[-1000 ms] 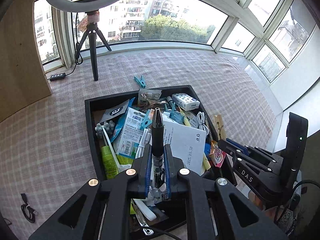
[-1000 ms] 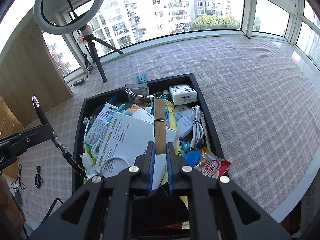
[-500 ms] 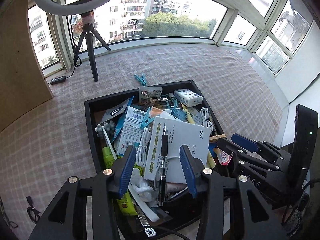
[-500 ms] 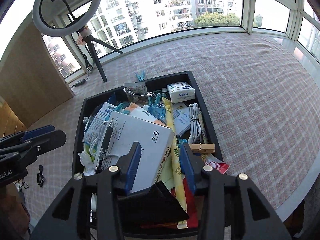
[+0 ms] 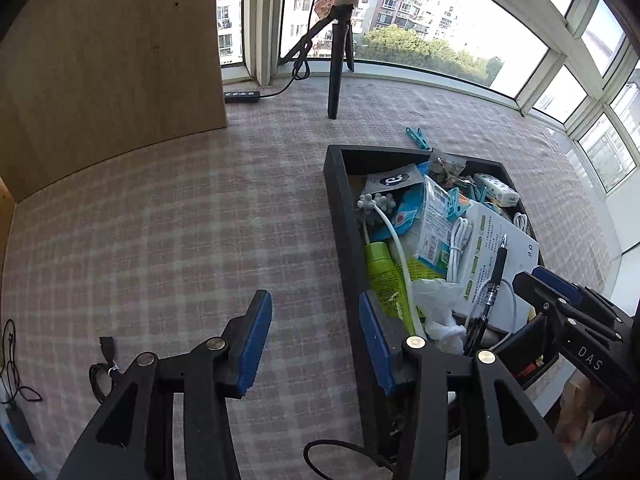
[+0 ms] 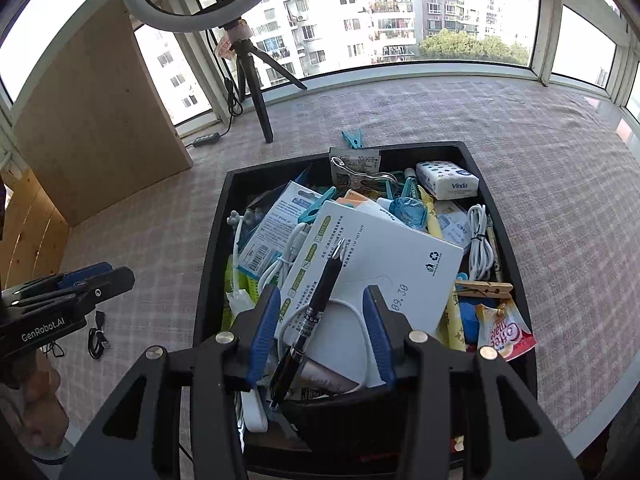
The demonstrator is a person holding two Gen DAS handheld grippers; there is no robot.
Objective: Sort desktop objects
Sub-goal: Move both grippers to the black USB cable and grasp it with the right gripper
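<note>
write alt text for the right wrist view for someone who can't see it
An open right gripper, jaws still widening, hangs over a black tray heaped with clutter. A black pen lies loose on a white box between the jaws, untouched. The tray sits on a checked cloth by windows.

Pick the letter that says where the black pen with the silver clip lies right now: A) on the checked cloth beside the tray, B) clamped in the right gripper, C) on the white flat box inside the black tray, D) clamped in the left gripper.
C: the black pen rests loose on the white flat box in the black tray, and it touches neither gripper's pads.
</note>
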